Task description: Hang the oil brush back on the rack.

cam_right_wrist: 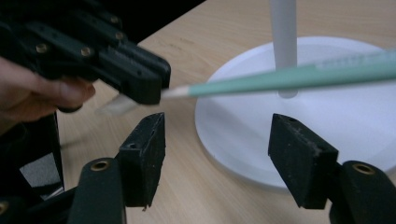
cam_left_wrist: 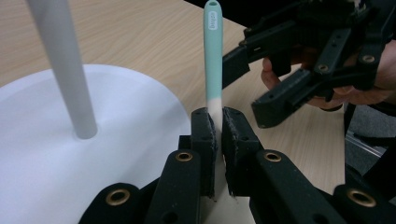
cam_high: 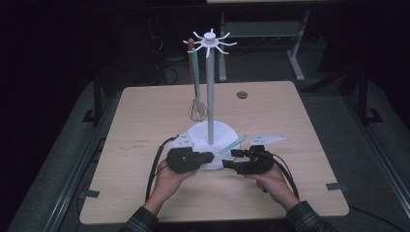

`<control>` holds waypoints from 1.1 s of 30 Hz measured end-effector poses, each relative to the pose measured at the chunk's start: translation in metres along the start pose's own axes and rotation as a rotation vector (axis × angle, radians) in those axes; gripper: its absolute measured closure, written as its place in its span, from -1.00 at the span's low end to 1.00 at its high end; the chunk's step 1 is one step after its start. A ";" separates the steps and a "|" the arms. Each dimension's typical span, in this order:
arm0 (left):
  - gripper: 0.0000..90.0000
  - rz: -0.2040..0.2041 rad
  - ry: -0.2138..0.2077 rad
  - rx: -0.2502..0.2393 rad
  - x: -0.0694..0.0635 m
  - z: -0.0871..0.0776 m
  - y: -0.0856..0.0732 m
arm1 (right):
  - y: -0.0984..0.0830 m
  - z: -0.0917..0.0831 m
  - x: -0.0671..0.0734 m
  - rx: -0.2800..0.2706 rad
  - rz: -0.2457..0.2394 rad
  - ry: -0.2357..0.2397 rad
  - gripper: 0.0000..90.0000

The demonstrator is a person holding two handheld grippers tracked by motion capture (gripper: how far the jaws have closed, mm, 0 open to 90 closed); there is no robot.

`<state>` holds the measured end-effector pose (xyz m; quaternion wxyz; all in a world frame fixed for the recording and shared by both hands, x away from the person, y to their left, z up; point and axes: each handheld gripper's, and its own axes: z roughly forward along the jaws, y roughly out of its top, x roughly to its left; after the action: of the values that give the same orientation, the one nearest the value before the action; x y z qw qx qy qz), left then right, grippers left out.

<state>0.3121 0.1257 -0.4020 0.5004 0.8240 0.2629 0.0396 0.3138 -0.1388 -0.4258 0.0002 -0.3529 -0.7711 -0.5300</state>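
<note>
The wooden table [cam_high: 145, 145] has bare surface on both sides of the white stand [cam_high: 211, 96], and wide open strips run to its left and right edges; the near edge lies just behind the person's wrists. The stand's round base [cam_high: 198, 131] sits near the table's middle, with a whisk [cam_high: 197, 108] hanging from one of the hooks at the top, close beside the pole.

The left gripper [cam_high: 209, 155] is clamped on the pale end of a teal-handled utensil [cam_high: 232, 145]; in the left gripper view the two pads press the white part from both sides and the teal handle [cam_left_wrist: 213, 56] rises straight out beyond them. The handle slants up and to the right over the base's near rim.

The right gripper [cam_high: 238, 153] stands apart, its jaws spread with nothing between them. In the right gripper view the handle [cam_right_wrist: 289, 77] crosses above and beyond the pads [cam_right_wrist: 144, 144] without touching either. The two grippers sit close together, nearly tip to tip.
</note>
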 end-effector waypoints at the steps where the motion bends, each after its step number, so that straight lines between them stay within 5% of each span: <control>1: 0.86 0.006 -0.002 0.001 -0.001 0.003 0.001 | 0.002 -0.001 -0.002 -0.021 0.018 0.006 -0.12; 21: 0.85 0.030 0.013 -0.006 -0.008 0.020 0.006 | 0.011 -0.011 -0.012 -0.114 0.096 0.029 0.55; 33: 0.82 0.053 0.004 0.027 -0.007 0.028 0.005 | 0.015 -0.009 -0.004 -0.128 0.060 0.064 0.88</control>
<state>0.3173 0.0982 -0.4098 0.4874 0.8373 0.2423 0.0509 0.3219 -0.1455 -0.4116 0.0180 -0.3580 -0.7244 -0.5889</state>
